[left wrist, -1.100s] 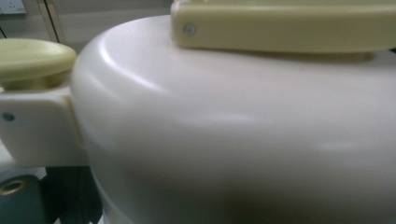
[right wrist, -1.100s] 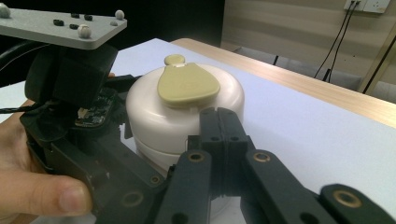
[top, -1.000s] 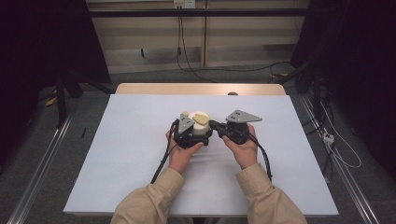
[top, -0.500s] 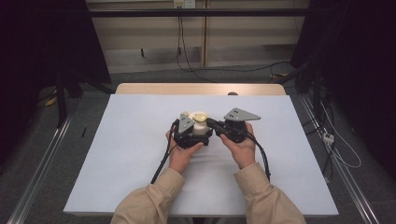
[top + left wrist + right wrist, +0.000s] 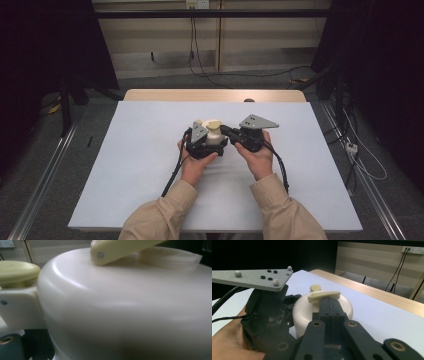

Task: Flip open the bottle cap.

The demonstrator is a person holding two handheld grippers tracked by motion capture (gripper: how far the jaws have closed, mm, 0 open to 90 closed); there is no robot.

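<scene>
Hands hold two grippers close together near the middle of the white bench [image 5: 150, 165]. Between them sits a cream round container [image 5: 216, 136] with a pale yellow lever on its lid [image 5: 323, 296]. The left gripper [image 5: 202, 142] is pressed up against the container's side; whether it is clenched on it I cannot tell. The right gripper [image 5: 329, 305] has its jaws pressed flat together, tips resting under the yellow lever on top of the container.
</scene>
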